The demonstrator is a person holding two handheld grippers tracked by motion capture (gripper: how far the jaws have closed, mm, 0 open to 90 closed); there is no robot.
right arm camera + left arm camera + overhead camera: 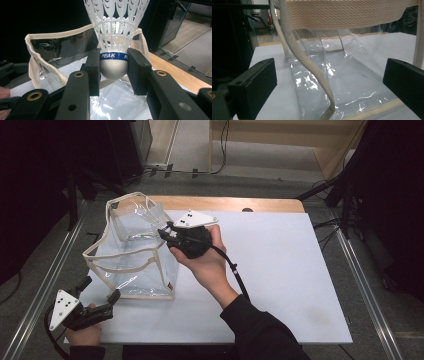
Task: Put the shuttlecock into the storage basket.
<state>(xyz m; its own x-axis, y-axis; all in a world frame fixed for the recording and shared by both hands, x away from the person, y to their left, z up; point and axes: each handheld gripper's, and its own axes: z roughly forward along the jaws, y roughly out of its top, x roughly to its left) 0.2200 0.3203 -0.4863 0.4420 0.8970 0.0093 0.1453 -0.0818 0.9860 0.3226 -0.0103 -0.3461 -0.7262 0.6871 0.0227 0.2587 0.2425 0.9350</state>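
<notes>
A clear plastic bag (135,252) with cream fabric trim stands open on the white table top (280,270), at its left side. My right gripper (164,233) reaches over the bag's right rim, shut on a white plastic shuttlecock (113,30); its pads clamp the grey rounded base with the blue band, and the skirt points away over the bag's mouth (62,50). My left gripper (102,290) rests at the table's front left corner with its jaws wide apart. The bag's near corner and a cream trim strip (312,67) lie between those jaws without touching either one.
A wooden strip (225,203) edges the table's far side. Metal rails (370,290) run along both sides of the table. Dark equipment and cables stand beyond the far corners. The white table top spreads bare to the right of the bag.
</notes>
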